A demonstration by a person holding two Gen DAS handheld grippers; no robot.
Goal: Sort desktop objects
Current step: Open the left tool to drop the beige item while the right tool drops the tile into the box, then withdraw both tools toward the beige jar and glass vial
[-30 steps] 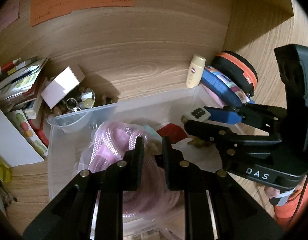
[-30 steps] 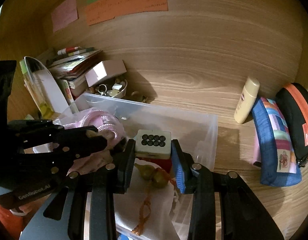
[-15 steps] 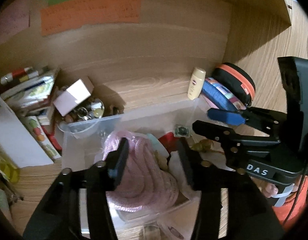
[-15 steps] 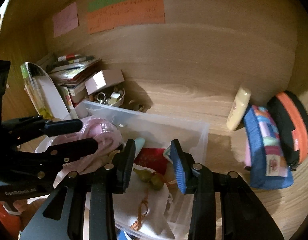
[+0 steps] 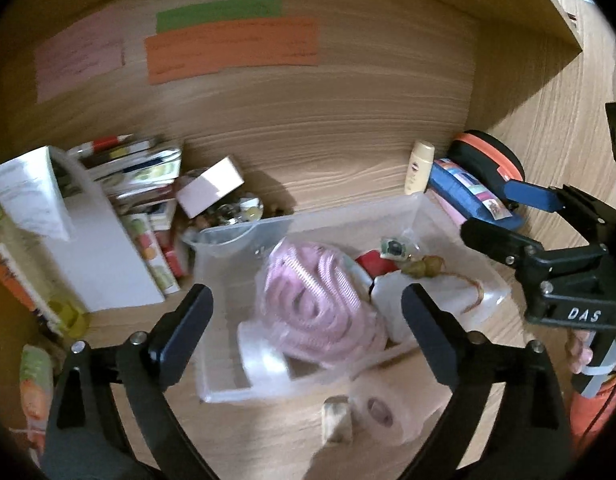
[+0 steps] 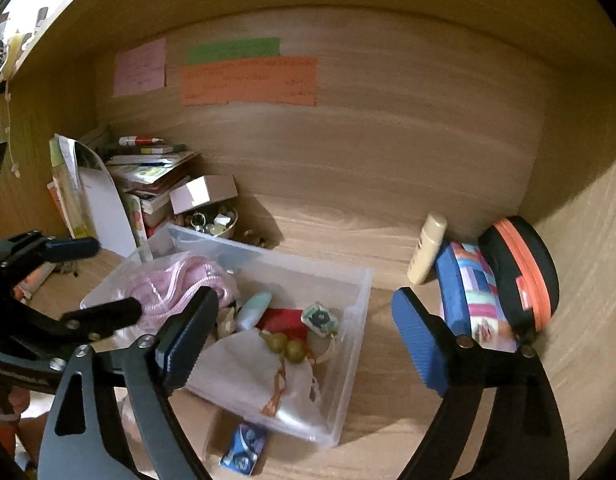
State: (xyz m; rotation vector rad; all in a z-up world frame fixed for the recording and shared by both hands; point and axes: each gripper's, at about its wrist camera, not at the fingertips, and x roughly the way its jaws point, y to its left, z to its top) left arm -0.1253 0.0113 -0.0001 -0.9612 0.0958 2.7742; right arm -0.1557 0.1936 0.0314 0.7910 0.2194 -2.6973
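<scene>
Desktop objects already sorted, the pink rope (image 5: 320,304) and the gourd charm (image 6: 287,346), lie in the clear bin (image 6: 348,364) below my left gripper (image 5: 305,320) and right gripper (image 6: 303,332). Both jaws are spreading wider with nothing between them. A low fingertip could snag the rope's loose bag or knock the bin's rim and shift it.

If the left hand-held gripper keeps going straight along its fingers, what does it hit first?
Most likely the pink rope bundle in the clear plastic bin. It lies between the opening jaws of the left hand-held gripper, ahead of them and untouched. Depth is hard to judge through the fisheye.
</scene>
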